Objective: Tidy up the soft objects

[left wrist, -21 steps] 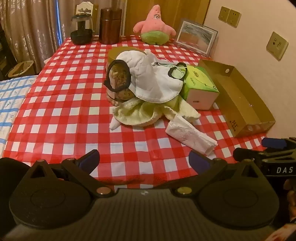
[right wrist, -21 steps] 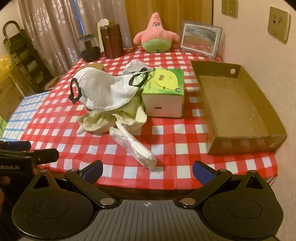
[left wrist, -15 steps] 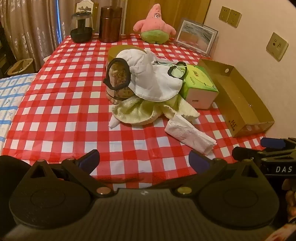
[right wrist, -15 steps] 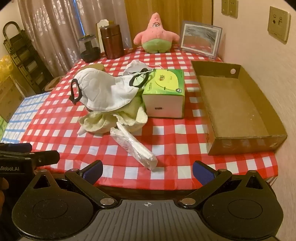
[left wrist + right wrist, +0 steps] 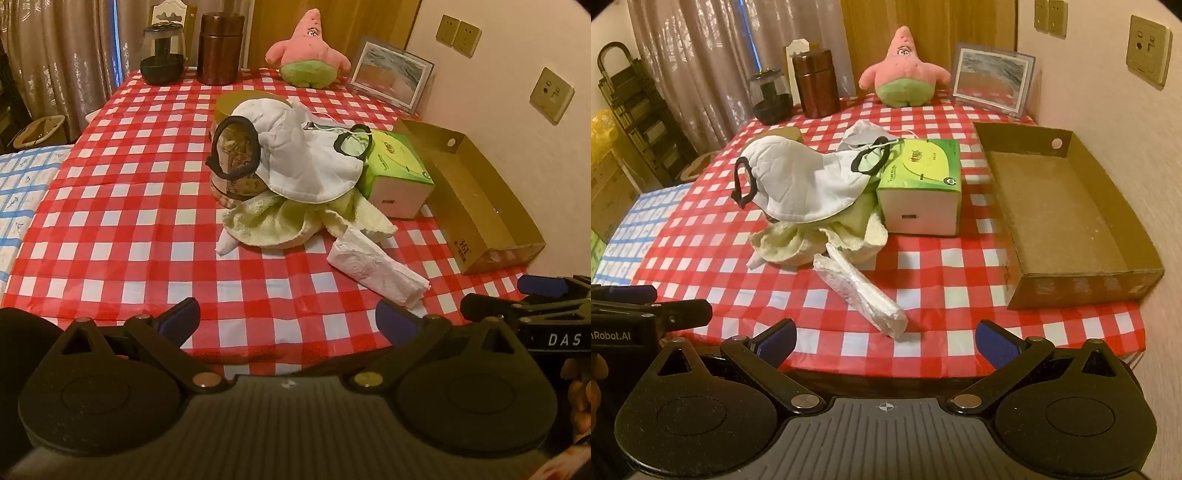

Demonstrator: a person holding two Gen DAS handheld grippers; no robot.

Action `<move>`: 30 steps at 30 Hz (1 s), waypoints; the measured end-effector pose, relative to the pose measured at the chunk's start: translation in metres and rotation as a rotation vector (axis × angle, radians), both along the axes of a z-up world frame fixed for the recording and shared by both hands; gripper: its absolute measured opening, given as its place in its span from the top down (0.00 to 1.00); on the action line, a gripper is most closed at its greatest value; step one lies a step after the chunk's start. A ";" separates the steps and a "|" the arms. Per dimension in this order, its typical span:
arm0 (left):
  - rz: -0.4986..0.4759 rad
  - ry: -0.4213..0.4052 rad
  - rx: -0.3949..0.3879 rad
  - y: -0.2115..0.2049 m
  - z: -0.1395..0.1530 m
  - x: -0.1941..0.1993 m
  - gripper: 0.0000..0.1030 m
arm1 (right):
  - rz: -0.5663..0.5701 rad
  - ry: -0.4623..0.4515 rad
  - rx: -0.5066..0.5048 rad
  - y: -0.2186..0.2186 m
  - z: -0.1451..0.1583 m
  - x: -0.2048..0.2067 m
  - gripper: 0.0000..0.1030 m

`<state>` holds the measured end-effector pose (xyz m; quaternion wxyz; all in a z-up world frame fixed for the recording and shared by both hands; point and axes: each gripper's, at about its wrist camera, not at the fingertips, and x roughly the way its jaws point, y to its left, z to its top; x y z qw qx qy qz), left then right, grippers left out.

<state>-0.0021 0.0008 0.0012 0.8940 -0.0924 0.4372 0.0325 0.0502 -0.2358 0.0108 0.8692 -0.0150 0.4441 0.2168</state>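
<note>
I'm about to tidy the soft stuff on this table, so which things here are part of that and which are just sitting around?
Likely for the job: white mask, yellow towel, wrapped tissue pack, pink plush star, empty cardboard tray.

Just there: green tissue box, picture frame, brown canister, round tin.

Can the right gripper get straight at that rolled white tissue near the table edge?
Probably yes. The right gripper is open and empty, and the tissue roll lies just ahead of it on bare tablecloth. Only its far end touches the yellow towel.
</note>
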 end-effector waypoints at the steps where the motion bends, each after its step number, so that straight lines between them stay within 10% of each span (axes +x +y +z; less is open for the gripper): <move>1: 0.000 -0.001 0.000 0.000 0.000 0.000 0.02 | 0.001 -0.001 0.000 0.000 0.001 0.001 0.00; 30: 0.000 -0.003 -0.005 -0.001 0.002 0.000 0.02 | 0.002 -0.005 -0.001 0.001 -0.003 0.000 0.00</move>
